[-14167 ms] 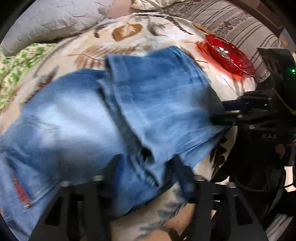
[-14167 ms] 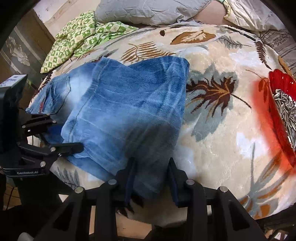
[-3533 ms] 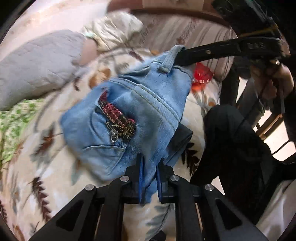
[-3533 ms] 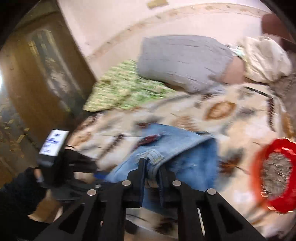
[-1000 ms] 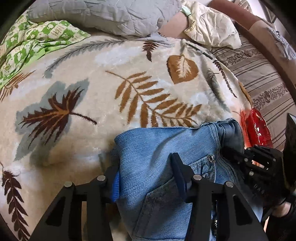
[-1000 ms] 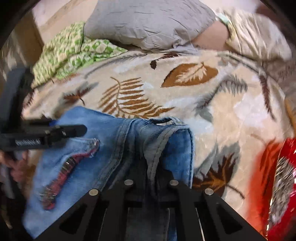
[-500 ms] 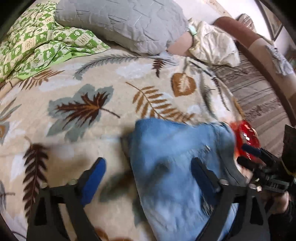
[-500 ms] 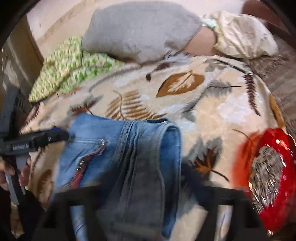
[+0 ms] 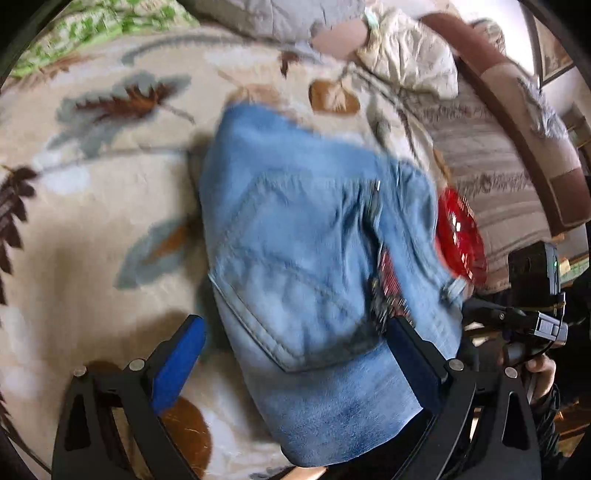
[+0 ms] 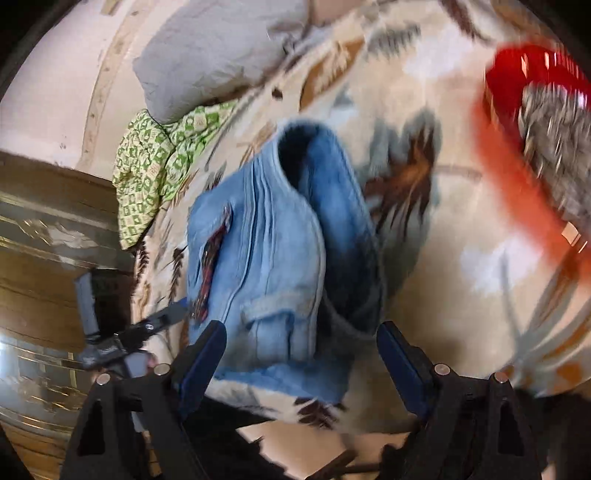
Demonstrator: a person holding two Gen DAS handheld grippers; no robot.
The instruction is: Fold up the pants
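At the far left of the left wrist view a green patterned cloth (image 9: 92, 33) lies at the edge of the bed, and the leaf-print blanket (image 9: 92, 206) spreads out bare beneath it. Next comes the left tool (image 9: 291, 354), its blue-padded fingers spread wide apart and released, clasping nothing; the near end of the pants (image 9: 303, 258) lies between them without being pinched. The pants sit in the middle of the blanket as a compact denim bundle, back pocket and a red-stitched patch facing up, the lower edge reaching toward the near side of the bed. Just right of the bundle a red dish (image 9: 460, 240) rests on the blanket, close to the denim but apart from it as far as the blur allows. In the right wrist view the same bundle (image 10: 273, 258) shows several stacked layers with a rounded fold at the far end, and the right tool (image 10: 299, 347) is likewise released, fingers wide on either side of the near end, holding nothing. Farther right the red dish (image 10: 535, 96) holds a grey heap that is too blurred to name. Judging by the layers, the folding looks essentially done; what seems left is at most squaring the slightly uneven edges and drawing both tools away.
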